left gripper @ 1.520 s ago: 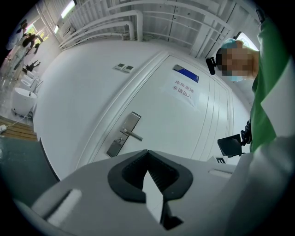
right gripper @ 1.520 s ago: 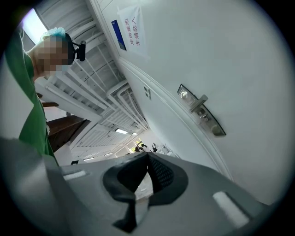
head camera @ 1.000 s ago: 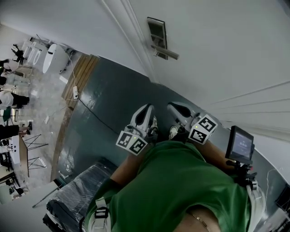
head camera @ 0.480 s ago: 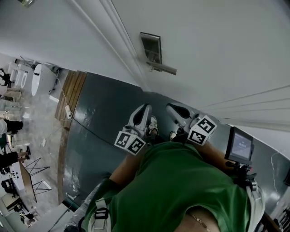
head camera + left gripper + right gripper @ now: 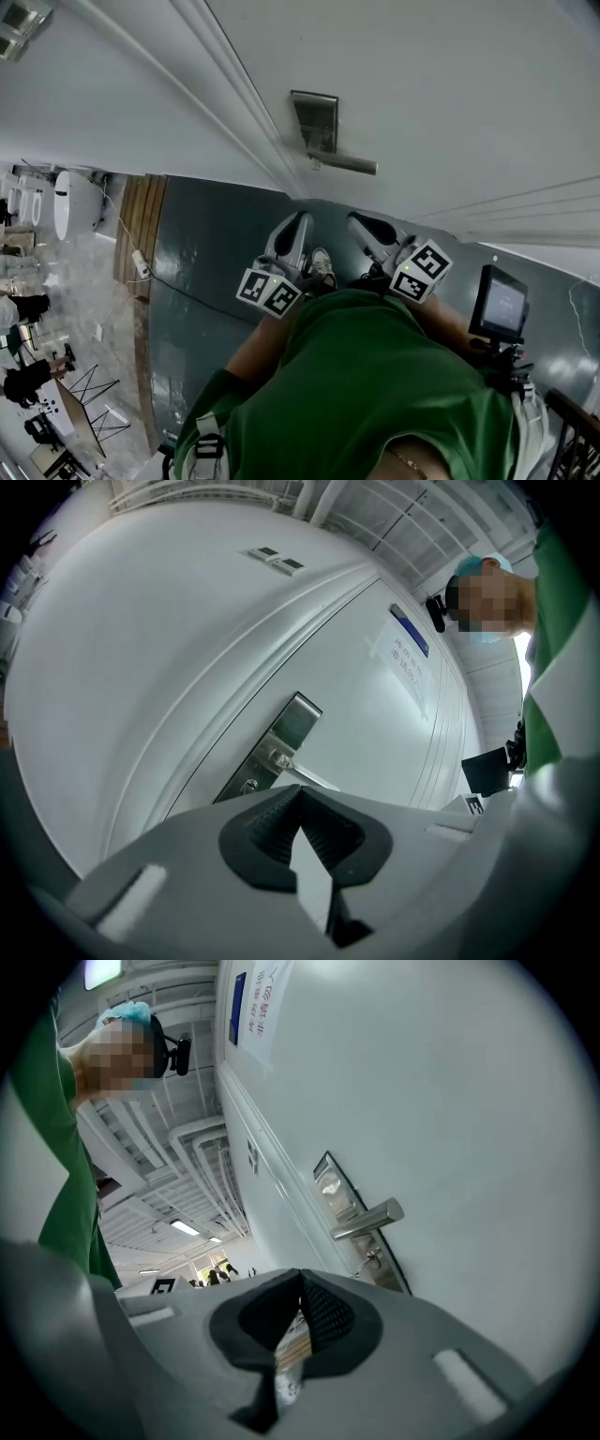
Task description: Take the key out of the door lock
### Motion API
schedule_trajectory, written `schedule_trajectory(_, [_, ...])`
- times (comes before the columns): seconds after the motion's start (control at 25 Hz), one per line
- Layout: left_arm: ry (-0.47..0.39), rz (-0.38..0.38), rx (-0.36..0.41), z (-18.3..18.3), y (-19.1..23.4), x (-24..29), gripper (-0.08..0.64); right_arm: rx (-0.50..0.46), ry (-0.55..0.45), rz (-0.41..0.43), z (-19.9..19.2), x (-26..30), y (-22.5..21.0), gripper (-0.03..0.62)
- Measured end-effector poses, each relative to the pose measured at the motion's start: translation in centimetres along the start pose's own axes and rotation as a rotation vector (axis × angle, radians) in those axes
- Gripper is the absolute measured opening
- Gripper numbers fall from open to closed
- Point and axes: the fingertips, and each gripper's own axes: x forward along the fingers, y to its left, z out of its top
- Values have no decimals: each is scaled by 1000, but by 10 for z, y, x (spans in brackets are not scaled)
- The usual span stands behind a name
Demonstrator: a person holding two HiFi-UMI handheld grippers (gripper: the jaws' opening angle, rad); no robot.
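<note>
A white door carries a metal lock plate (image 5: 314,122) with a lever handle (image 5: 345,165). In the left gripper view the lock plate (image 5: 277,742) shows a small key (image 5: 249,785) below the lever. The right gripper view shows the handle (image 5: 369,1219) with the key (image 5: 374,1259) beneath it. My left gripper (image 5: 299,223) and right gripper (image 5: 360,223) hang low in front of my body, both well short of the lock. Both are shut with nothing between their fingers. From its own camera the left gripper (image 5: 298,794) points at the door under the plate.
The white door frame (image 5: 239,98) runs diagonally left of the lock. Dark floor (image 5: 206,244) lies below, with a cable (image 5: 183,289) and a wooden strip (image 5: 141,220). A small screen on a stand (image 5: 498,304) is at my right. People and furniture are far left.
The head view has swung up the door, so the lock plate sits lower in the frame and more wall shows. Both grippers stay shut in about the same place.
</note>
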Motion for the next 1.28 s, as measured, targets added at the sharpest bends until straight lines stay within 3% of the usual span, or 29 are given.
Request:
schedule_trajectory(0.16, [42,-31,1,20,3,24,0,-12,-16,-62,28,11,-6,3])
schedule_trajectory(0.44, [92,-93,-3,12,24,53,0,-13,-41,-141,32,17,-22,3])
schedule_trajectory(0.76, [189,-109,-6,-4,39,77,0,4,-36,-222,34,14,-38,3])
schedule_trajectory(1.2, [316,-194,-35,-21,31,99,4,21,-42,-277,41,13,-46,3])
schedule_trajectory(1.28, [336,-217,-38,-22,28,103,106,25,-42,-287,41,12,-48,3])
